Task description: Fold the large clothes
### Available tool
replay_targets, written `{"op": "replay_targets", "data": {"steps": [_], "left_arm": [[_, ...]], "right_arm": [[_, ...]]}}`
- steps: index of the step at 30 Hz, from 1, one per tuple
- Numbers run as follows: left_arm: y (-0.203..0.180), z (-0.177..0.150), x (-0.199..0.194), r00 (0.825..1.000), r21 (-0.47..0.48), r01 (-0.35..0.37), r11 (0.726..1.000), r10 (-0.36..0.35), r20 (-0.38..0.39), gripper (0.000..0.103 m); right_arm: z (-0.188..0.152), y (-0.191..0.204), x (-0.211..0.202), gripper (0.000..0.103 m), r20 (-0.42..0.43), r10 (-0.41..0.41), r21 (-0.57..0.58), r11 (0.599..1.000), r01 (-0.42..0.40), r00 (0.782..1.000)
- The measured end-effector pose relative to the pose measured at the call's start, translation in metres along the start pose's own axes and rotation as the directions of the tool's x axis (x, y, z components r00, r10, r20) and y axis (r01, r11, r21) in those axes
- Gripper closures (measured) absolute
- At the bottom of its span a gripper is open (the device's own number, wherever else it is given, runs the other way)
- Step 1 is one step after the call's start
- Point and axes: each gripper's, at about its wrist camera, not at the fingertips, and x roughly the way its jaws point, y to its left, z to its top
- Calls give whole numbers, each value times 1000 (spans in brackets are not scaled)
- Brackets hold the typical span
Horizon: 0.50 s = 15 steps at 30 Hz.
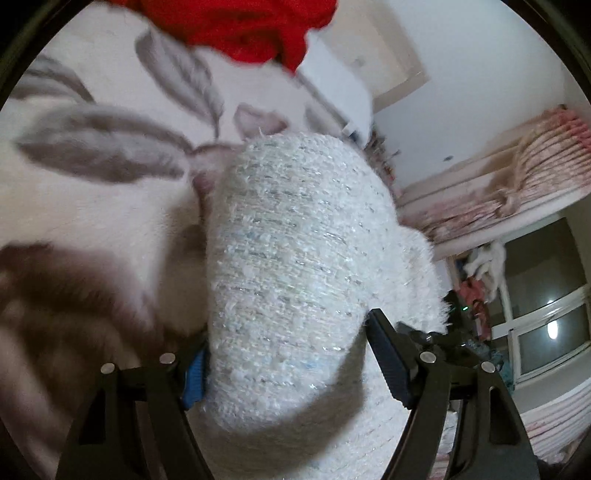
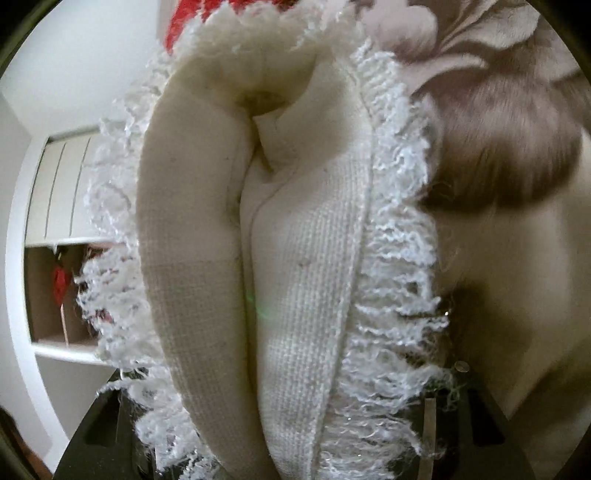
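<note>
A white fuzzy knit garment with glittery threads fills the left wrist view, bulging between the fingers of my left gripper. The jaws stand wide, with the cloth between the blue pads. In the right wrist view the same garment shows its cream inner side and fringed white edges, draped over my right gripper, whose fingers are hidden under the cloth. A red garment lies at the top, also in the right wrist view.
A white blanket with grey-brown leaf print lies beneath, seen too in the right wrist view. Pink curtains and a window are at right. A white shelf unit stands at left.
</note>
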Motion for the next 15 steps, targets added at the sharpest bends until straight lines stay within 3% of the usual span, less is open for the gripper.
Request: {"op": "replay_targets", "data": {"steps": [4, 8, 11, 13, 15], "left_arm": [[11, 7, 26, 999, 24, -6, 1000, 7, -39, 28], [4, 5, 18, 998, 45, -25, 999, 28, -55, 28], [-10, 3, 6, 993, 50, -95, 994, 98, -66, 28], [-21, 3, -2, 982, 73, -179, 981, 182, -42, 28], [-33, -4, -10, 963, 107, -266, 958, 269, -13, 27]], "right_arm": [[46, -48, 15, 46, -13, -66, 71, 995, 67, 998], [53, -60, 19, 44, -44, -62, 56, 996, 64, 997], [45, -57, 12, 33, -52, -100, 70, 992, 104, 994], [40, -50, 4, 30, -40, -183, 61, 981, 185, 982], [27, -28, -2, 28, -13, -301, 16, 953, 301, 953]]}}
